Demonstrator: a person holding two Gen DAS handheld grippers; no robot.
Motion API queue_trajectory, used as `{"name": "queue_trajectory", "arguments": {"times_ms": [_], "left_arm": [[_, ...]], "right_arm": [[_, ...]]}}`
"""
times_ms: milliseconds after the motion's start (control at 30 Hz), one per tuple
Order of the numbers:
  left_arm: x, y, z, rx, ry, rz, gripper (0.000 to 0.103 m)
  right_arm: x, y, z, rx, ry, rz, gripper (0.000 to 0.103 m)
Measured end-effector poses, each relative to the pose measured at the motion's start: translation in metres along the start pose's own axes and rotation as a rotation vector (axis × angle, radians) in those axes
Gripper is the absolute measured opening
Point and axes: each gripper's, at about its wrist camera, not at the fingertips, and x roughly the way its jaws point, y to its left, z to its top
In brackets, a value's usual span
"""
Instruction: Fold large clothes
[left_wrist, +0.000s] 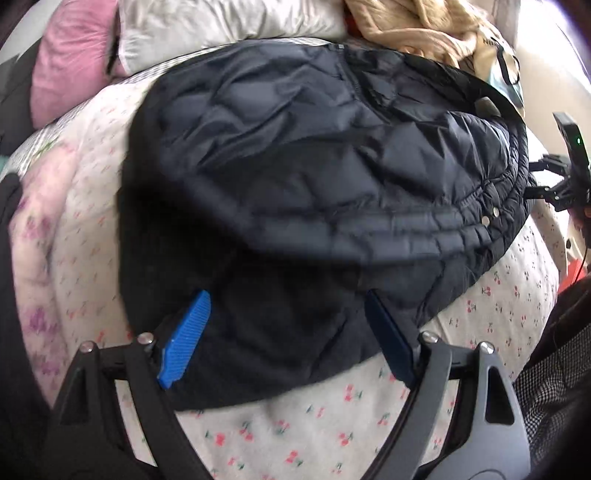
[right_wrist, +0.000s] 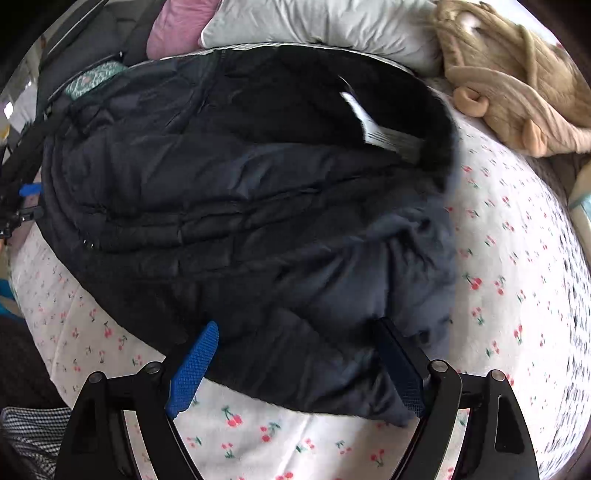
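A dark navy quilted jacket lies folded in a heap on the cherry-print bed sheet. My left gripper is open, its blue pads spread wide over the jacket's near left edge and pressing on nothing. In the right wrist view the same jacket shows a white label inside its collar. My right gripper is open too, its fingers wide apart above the jacket's near right corner. Each gripper appears at the edge of the other's view: right gripper, left gripper.
At the head of the bed lie a pink pillow, a pale grey pillow and a crumpled beige knit garment. A checked cloth sits at the near bed edge. Bare sheet stretches right of the jacket.
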Motion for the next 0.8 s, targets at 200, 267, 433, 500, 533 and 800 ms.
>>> {"name": "queue_trajectory", "arguments": {"times_ms": [200, 267, 433, 500, 533, 800], "left_arm": [[0.018, -0.016, 0.058, -0.063, -0.029, -0.042, 0.086], [0.021, -0.019, 0.08, -0.107, -0.074, -0.049, 0.086], [0.033, -0.002, 0.109, -0.291, -0.205, -0.018, 0.086], [0.039, 0.015, 0.113, -0.419, -0.242, 0.002, 0.086], [0.04, 0.026, 0.111, -0.497, -0.264, 0.015, 0.085], [0.013, 0.076, 0.085, -0.674, -0.316, 0.15, 0.086]], "right_arm": [[0.011, 0.026, 0.049, -0.031, -0.034, 0.035, 0.087], [0.015, 0.026, 0.069, -0.01, -0.062, 0.054, 0.087], [0.018, -0.004, 0.106, 0.196, -0.202, 0.099, 0.087], [0.019, -0.025, 0.111, 0.321, -0.266, 0.103, 0.087], [0.019, -0.036, 0.11, 0.394, -0.297, 0.096, 0.087], [-0.004, -0.097, 0.075, 0.576, -0.368, -0.02, 0.087]]}}
